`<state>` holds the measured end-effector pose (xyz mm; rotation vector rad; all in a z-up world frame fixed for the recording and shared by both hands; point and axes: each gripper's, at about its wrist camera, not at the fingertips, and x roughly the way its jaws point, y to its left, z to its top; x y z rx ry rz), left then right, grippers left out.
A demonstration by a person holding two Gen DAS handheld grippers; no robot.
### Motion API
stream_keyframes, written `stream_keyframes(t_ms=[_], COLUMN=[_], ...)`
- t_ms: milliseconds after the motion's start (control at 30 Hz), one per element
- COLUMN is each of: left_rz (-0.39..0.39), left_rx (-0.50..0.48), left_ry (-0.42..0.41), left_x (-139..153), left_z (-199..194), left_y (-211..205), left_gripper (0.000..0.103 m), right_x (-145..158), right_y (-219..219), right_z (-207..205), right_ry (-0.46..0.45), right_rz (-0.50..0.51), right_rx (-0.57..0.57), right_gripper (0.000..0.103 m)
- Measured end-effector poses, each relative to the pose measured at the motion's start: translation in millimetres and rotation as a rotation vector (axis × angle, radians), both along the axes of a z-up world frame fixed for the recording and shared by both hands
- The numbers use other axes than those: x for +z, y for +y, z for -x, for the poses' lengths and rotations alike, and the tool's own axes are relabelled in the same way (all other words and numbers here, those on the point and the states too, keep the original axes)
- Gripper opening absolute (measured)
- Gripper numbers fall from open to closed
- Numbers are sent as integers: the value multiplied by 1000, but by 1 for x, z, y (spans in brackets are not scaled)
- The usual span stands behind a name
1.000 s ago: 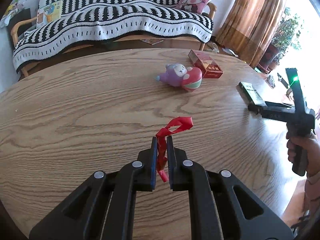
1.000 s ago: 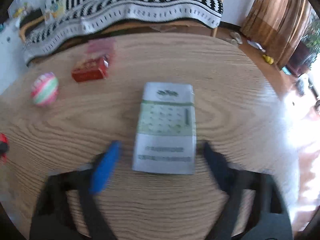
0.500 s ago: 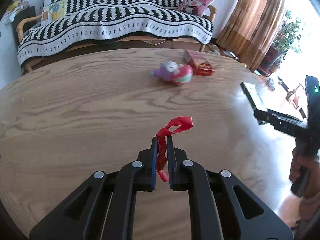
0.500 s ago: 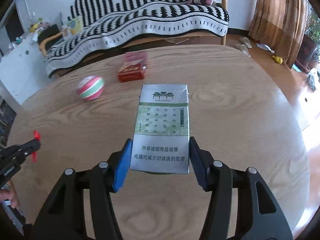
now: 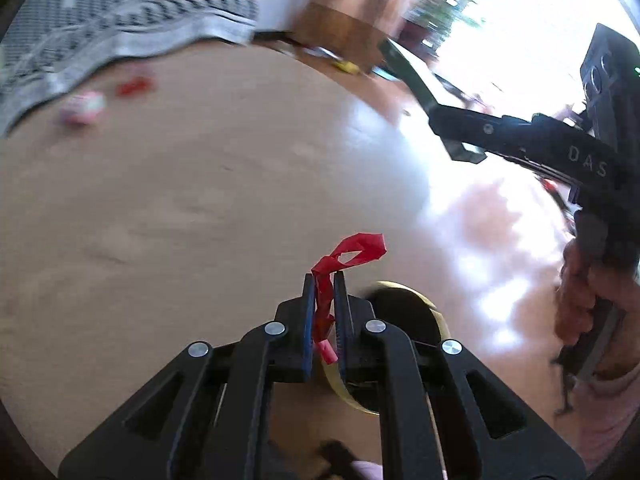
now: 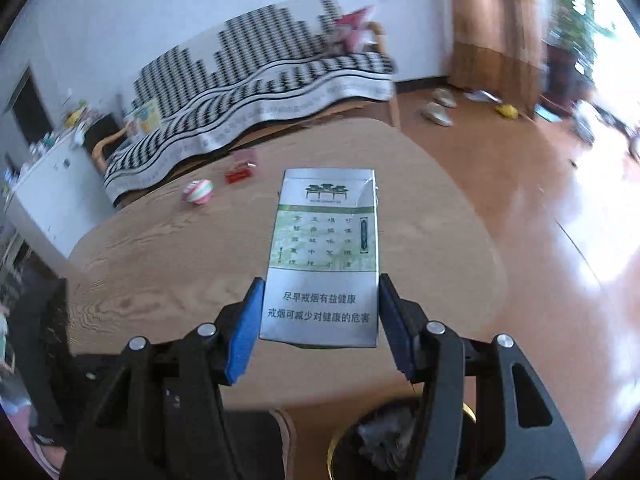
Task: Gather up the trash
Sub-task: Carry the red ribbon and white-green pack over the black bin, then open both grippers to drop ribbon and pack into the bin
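Observation:
My left gripper [image 5: 323,280] is shut on a twisted red wrapper strip [image 5: 352,254], held in the air past the table's near edge. A round bin with a gold rim [image 5: 404,320] shows just below and behind its fingers. My right gripper [image 6: 320,284] is shut on a silver and green cigarette pack [image 6: 325,256], lifted above the wooden table [image 6: 168,256]. The same bin [image 6: 384,440], dark inside with crumpled trash, sits low under the right gripper. The right gripper's body also shows in the left wrist view [image 5: 520,144].
A striped pink ball toy [image 6: 197,192] and a red box [image 6: 239,176] lie at the table's far side. A sofa with a black-and-white blanket [image 6: 256,92] stands behind it. Curtains [image 6: 492,20] and shoes on the floor [image 6: 436,114] are at the right.
Both grippers have pulled back and swung toward the table's near edge, bringing the bin into view. The cigarette pack is lifted higher off the table. The left view has rotated right and blurred.

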<state>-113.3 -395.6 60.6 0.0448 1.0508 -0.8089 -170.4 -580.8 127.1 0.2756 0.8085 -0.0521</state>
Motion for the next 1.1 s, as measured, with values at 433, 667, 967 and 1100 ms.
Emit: stream_keyframes(t_ms=[433, 667, 967, 1100], left_rz=[-71, -74, -74, -77], left_rx=[-210, -222, -234, -254], left_ry=[175, 189, 193, 194], left_x=[-99, -101, -104, -106], left_z=[74, 74, 69, 72], left_y=[-75, -79, -85, -88], left_gripper=[8, 8, 8, 8], right_x=[-151, -163, -165, -165], right_y=[-70, -70, -71, -70], right_z=[161, 163, 150, 150], right_ry=[245, 284, 300, 309], right_rz=[-256, -273, -282, -286], right_rx=[-281, -282, -283, -304], right_gripper=[55, 55, 55, 56])
